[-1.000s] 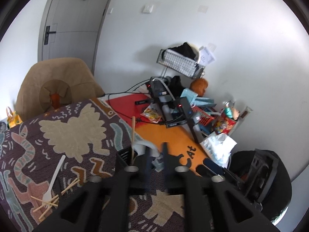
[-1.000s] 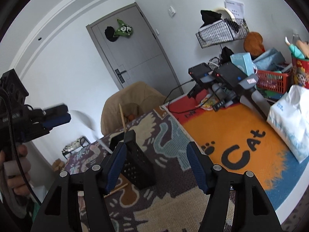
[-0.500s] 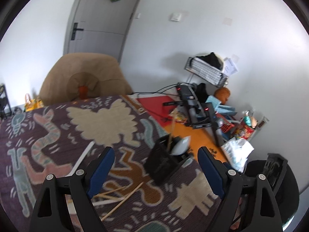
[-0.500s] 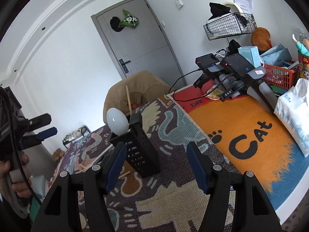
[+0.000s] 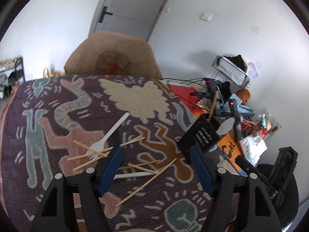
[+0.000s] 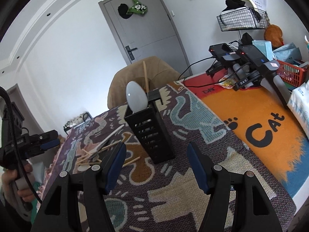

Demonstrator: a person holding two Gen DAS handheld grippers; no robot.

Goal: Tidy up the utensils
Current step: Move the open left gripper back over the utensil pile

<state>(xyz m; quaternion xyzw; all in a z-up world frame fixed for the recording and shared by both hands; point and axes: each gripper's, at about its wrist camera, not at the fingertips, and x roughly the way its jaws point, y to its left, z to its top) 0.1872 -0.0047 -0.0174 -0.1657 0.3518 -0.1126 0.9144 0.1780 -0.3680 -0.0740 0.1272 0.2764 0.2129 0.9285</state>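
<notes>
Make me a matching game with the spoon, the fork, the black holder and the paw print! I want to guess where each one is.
Things:
1. white spoon
2. white fork
3. black holder
4. black paw print

Places:
A. lying flat among the loose chopsticks
B. on the orange mat
C. standing upright on the patterned cloth
D. sticking up out of the holder

Pairs: 1-D, 2-A, 3-C, 4-B

Spoon handle hidden inside the black holder; lower white utensil partly behind a finger
</notes>
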